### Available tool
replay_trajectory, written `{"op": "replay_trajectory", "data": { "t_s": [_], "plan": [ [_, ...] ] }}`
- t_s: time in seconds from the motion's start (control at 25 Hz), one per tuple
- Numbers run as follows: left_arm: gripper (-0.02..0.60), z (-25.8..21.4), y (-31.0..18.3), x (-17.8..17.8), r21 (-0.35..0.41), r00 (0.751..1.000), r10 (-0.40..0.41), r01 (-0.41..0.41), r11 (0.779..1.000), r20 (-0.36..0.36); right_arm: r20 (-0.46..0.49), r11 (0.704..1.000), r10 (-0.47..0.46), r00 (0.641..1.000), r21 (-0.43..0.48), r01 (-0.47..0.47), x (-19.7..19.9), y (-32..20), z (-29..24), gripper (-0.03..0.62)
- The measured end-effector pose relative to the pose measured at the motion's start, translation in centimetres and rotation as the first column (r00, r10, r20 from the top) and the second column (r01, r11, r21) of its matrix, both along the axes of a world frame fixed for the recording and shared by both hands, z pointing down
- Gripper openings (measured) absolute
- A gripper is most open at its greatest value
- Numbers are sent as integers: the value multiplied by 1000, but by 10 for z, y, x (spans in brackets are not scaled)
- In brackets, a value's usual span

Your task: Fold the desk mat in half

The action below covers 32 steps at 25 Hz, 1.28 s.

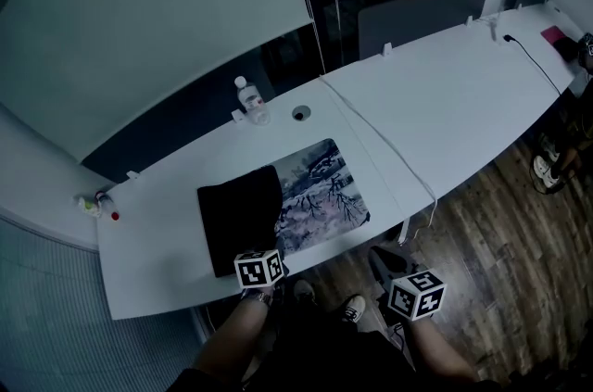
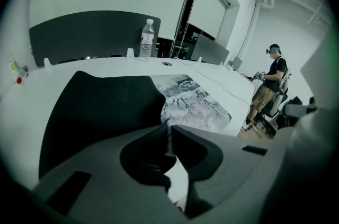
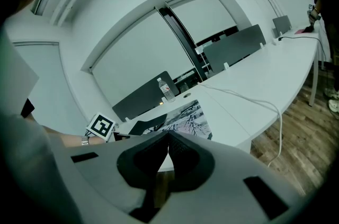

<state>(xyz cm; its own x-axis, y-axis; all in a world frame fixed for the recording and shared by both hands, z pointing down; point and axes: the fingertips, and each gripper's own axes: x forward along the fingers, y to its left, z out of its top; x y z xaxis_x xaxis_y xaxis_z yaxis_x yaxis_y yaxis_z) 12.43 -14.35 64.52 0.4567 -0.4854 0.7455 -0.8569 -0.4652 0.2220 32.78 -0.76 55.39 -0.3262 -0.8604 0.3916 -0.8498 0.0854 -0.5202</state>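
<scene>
Starting at the left end of the long white desk point(image 1: 445, 103), a few small items point(image 1: 93, 205) sit by the far edge, too small to identify. Right of them, near the desk's front edge, lies the rectangular desk mat point(image 1: 320, 191) with a grey ink-style tree print. Its left part is turned over so that the plain black underside point(image 1: 239, 214) faces up, while the printed right part lies flat and uncovered. The left hand-held gripper point(image 2: 168, 126) is at the mat's near edge, about where the black meets the print. Its jaws are drawn almost together, pinching a thin edge of the mat between them. Behind the mat, by the far edge, stands a clear plastic water bottle point(image 1: 250, 98), upright, with a round cable hole point(image 1: 301, 113) just to its right. Further right, a thin white cable point(image 1: 389, 149) runs across the desk and drops over its front edge. The right hand-held gripper point(image 3: 168, 135) is held off the desk, in front of it above the brown wooden floor point(image 1: 491, 233). Its jaws are closed tip to tip with nothing between them.
</scene>
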Motion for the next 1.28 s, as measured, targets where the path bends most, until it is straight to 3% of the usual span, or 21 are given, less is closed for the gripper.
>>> {"op": "replay_trajectory", "data": {
  "t_s": [0.56, 1.08, 1.28],
  "plan": [
    [38, -1, 1, 33, -7, 995, 85, -86, 996, -46, -21, 998, 68, 997, 7, -68, 15, -3, -7, 23],
    [38, -7, 2, 68, -9, 974, 221, -222, 975, -58, -78, 996, 87, 993, 6, -87, 22, -29, -11, 23],
    [38, -5, 0, 80, -12, 965, 254, -255, 967, -68, -48, 994, 112, 993, 4, -112, 22, -36, -14, 23]
  ]
}}
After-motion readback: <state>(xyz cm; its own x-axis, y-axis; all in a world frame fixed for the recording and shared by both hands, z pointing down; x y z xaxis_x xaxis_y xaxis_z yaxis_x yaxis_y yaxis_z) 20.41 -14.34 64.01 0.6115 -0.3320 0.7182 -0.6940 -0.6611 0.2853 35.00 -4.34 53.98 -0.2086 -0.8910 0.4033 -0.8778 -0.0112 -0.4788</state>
